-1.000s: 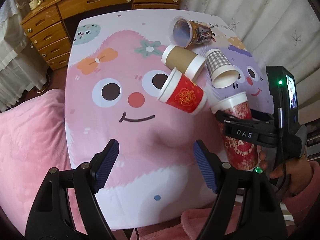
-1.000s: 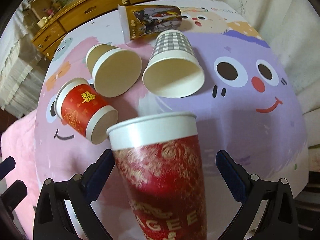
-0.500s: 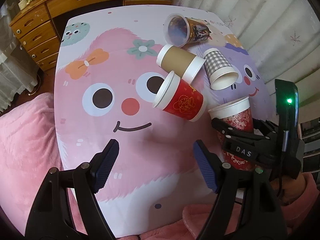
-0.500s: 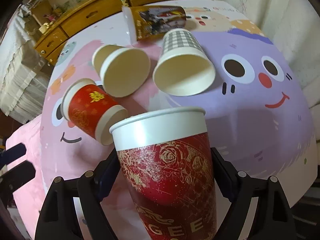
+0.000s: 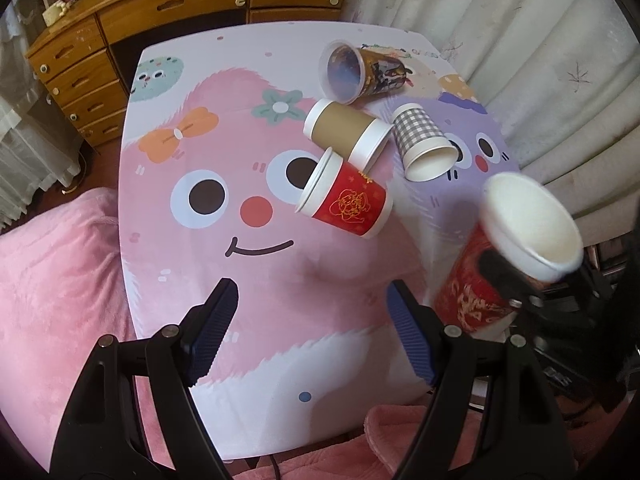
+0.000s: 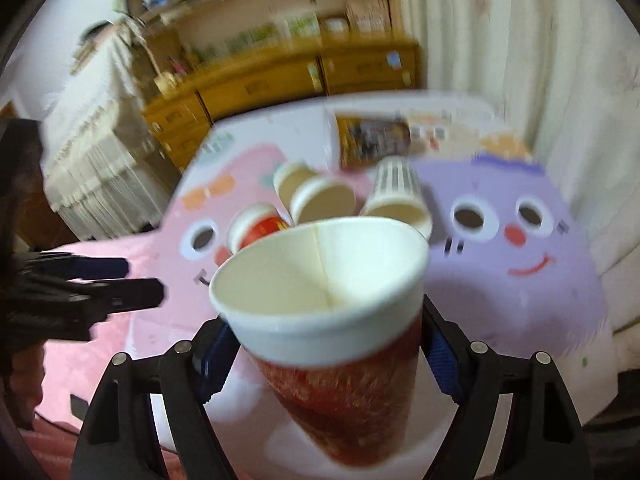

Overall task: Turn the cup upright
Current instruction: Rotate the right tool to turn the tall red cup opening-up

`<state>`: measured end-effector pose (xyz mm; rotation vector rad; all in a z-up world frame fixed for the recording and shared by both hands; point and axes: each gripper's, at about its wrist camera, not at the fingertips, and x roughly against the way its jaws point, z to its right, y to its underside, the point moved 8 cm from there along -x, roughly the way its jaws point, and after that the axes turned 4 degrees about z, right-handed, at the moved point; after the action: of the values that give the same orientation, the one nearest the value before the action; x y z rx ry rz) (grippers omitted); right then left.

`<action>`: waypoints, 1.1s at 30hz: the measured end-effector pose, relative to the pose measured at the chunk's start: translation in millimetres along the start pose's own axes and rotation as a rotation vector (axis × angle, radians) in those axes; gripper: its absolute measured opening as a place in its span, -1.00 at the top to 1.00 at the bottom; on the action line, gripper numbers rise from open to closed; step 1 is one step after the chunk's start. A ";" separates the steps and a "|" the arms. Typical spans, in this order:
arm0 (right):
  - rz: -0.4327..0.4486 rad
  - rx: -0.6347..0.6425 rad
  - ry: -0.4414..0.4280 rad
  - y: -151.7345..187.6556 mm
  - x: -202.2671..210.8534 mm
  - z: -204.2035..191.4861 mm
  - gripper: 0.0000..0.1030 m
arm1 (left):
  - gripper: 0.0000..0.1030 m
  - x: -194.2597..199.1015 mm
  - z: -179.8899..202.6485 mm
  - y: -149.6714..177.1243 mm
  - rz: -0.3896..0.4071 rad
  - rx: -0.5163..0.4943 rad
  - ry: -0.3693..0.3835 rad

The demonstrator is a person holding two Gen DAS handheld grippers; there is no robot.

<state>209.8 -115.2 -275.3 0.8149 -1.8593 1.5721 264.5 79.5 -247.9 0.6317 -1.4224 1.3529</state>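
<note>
My right gripper is shut on a tall red paper cup with a white rim, holding it tilted with its mouth up toward the camera. The same cup shows in the left wrist view at the table's right edge, with the right gripper around it. My left gripper is open and empty above the near part of the table. Several other cups lie on their sides: a short red one, a brown one, a checked one and a printed clear one.
The table carries a cartoon cloth with pink and purple faces. A wooden dresser stands behind it, curtains to the right, a pink blanket to the left.
My right gripper has closed on the tall red cup and swung it up, so its open mouth now faces upward. The left gripper has stayed open, shifting only slightly.
</note>
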 end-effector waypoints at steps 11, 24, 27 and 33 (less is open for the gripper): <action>0.301 0.003 -0.043 14.4 60.6 -4.8 -0.57 | -0.45 19.4 -1.0 28.4 0.019 -0.014 -0.046; 0.297 0.080 -0.025 50.1 37.9 -14.5 -0.62 | -0.45 43.1 -6.8 36.4 0.086 0.033 -0.029; 0.263 0.092 -0.010 55.7 37.6 -15.4 -0.63 | -0.45 49.5 0.2 33.9 0.114 0.036 -0.009; 0.093 0.132 0.048 66.8 32.1 -10.7 -0.85 | -0.45 60.5 8.2 29.5 0.151 0.079 0.003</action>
<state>138.6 -99.2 -292.5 0.7498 -1.7971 1.7719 215.5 94.8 -203.6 0.5824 -1.4435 1.5335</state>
